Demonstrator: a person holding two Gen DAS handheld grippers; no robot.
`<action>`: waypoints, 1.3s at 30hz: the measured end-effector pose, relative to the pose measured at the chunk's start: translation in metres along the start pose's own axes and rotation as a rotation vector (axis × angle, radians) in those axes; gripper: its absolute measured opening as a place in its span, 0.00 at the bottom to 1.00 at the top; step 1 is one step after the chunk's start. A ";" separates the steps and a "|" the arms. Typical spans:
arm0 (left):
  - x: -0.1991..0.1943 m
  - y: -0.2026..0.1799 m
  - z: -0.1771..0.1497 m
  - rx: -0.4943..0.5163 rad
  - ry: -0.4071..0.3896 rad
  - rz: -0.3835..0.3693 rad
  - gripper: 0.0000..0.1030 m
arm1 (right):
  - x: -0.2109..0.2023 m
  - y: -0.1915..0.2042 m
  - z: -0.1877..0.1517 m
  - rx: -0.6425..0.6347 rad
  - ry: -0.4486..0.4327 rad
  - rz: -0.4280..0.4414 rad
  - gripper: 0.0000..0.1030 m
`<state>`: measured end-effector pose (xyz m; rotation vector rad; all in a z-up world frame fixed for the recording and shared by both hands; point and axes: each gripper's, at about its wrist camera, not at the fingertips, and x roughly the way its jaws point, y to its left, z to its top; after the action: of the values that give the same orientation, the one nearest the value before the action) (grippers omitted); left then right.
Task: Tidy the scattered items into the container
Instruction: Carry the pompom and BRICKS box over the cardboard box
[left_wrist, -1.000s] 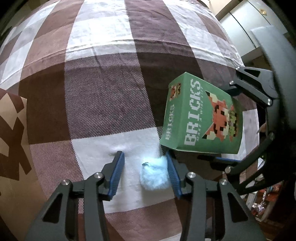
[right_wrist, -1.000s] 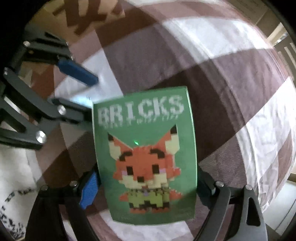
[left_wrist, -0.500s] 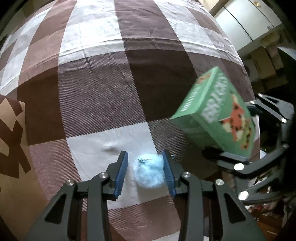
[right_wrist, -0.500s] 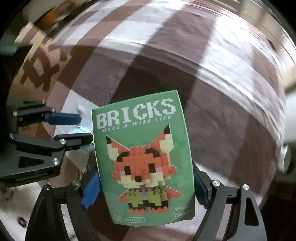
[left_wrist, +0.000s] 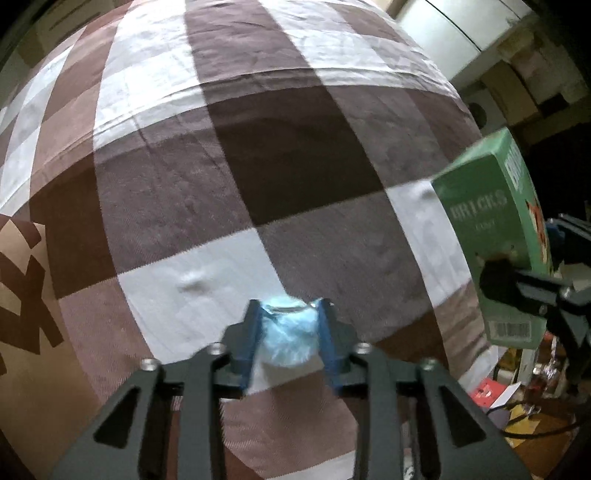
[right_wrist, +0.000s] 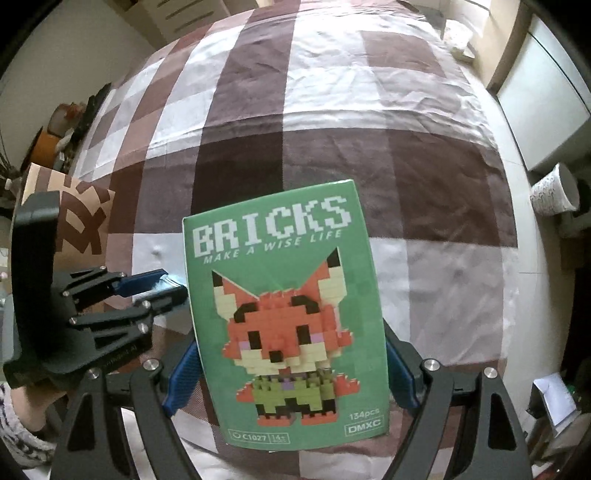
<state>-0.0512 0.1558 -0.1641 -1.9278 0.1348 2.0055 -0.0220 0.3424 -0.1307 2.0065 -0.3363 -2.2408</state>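
Note:
My left gripper (left_wrist: 289, 308) is shut on a fluffy light-blue pom-pom (left_wrist: 288, 341), squeezed between its blue pads just above the brown-and-white checked bedspread (left_wrist: 229, 155). My right gripper (right_wrist: 291, 365) is shut on a green BRICKS box (right_wrist: 291, 332) with a pixel fox on its front, held upright above the bed. The box also shows at the right edge of the left wrist view (left_wrist: 495, 251). The left gripper (right_wrist: 162, 282) shows at the left of the right wrist view, with a bit of pom-pom between its pads. A brown patterned cardboard container (right_wrist: 74, 218) stands at the bed's left.
The container's patterned side also shows at the left edge of the left wrist view (left_wrist: 22, 288). A white cabinet (right_wrist: 546, 92) and a patterned cup (right_wrist: 554, 190) stand beyond the bed's right edge. Clutter lies on the floor at the lower right (left_wrist: 517, 391).
My left gripper has closed on the pom-pom, which lay loose between open pads before. My right gripper has carried the box away to the right and raised it upright.

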 end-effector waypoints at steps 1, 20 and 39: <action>0.002 -0.004 -0.002 0.015 0.005 0.000 0.59 | 0.005 0.008 0.001 0.001 -0.002 0.000 0.83; 0.001 0.010 -0.012 -0.010 -0.004 0.013 0.23 | -0.011 0.025 -0.028 0.005 -0.022 0.007 0.83; 0.004 0.003 0.016 0.018 -0.009 0.028 0.57 | -0.021 0.019 -0.038 0.043 -0.031 0.000 0.83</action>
<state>-0.0678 0.1584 -0.1671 -1.9158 0.1776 2.0243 0.0170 0.3258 -0.1094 1.9939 -0.3909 -2.2855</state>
